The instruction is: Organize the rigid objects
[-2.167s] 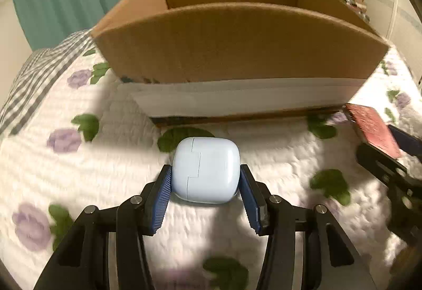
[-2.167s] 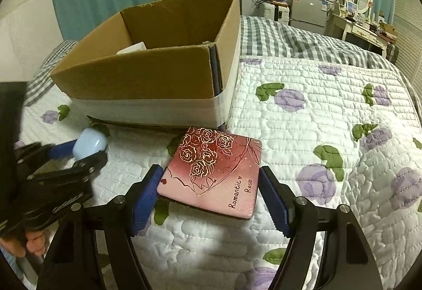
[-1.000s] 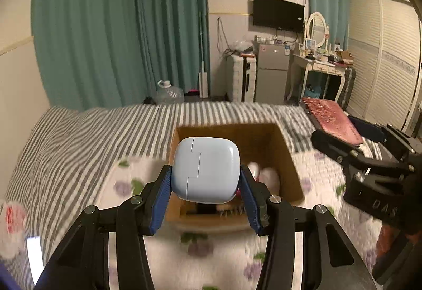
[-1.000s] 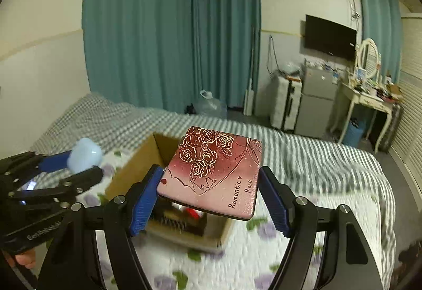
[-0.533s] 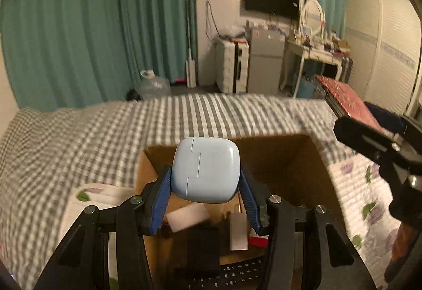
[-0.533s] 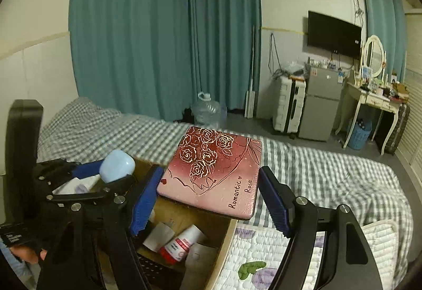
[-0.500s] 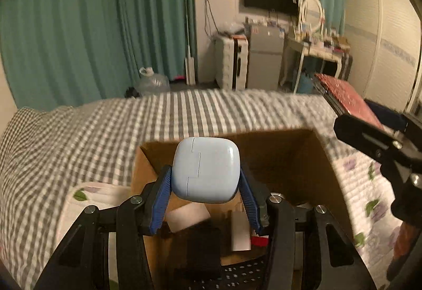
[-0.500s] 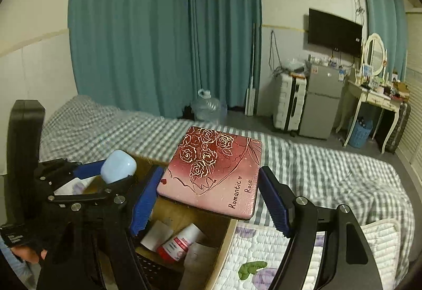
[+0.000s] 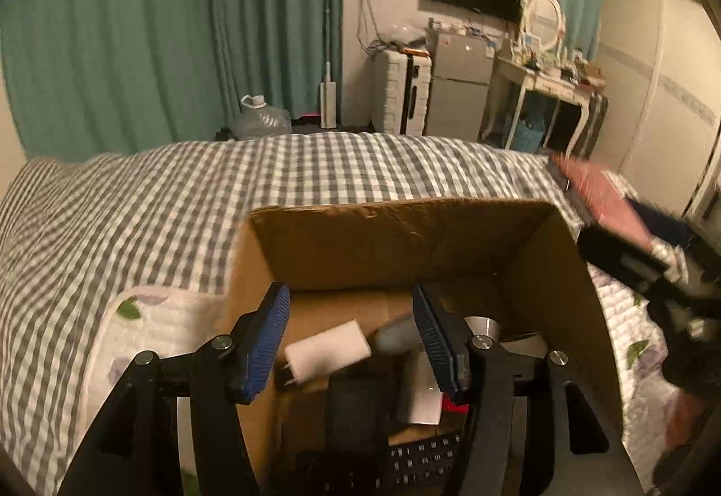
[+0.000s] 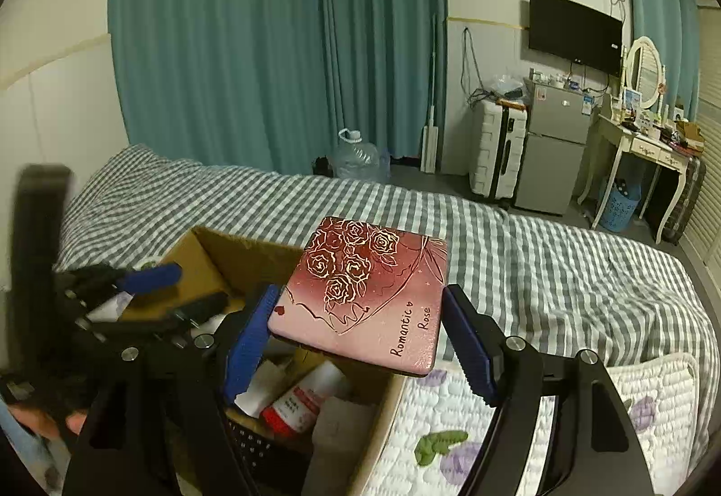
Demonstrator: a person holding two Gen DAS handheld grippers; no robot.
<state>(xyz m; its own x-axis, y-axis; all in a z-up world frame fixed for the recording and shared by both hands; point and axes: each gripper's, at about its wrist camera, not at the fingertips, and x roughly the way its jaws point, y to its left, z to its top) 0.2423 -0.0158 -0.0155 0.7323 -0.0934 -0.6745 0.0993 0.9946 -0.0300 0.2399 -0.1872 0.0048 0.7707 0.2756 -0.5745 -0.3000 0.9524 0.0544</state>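
The cardboard box [image 9: 405, 243] stands open-topped on the bed, its far wall upright and its side walls running toward me; beyond that wall only the checked blanket [image 9: 180, 203] stretches away. My left gripper [image 9: 351, 338] hangs over the box's near half with its jaws spread wide and nothing between them. Below it in the box lie a white charger [image 9: 326, 349], a grey rounded thing and a black keyboard [image 9: 419, 464]. My right gripper [image 10: 360, 338] is clamped on the pink tin [image 10: 365, 293], a flat square with rounded corners, gold roses and the words "Romantic Rose". The tin sits level between the blue pads [image 10: 250, 338], held by two opposite edges, above the box's right-hand corner. A red-capped bottle [image 10: 306, 401] lies in the box beneath it.
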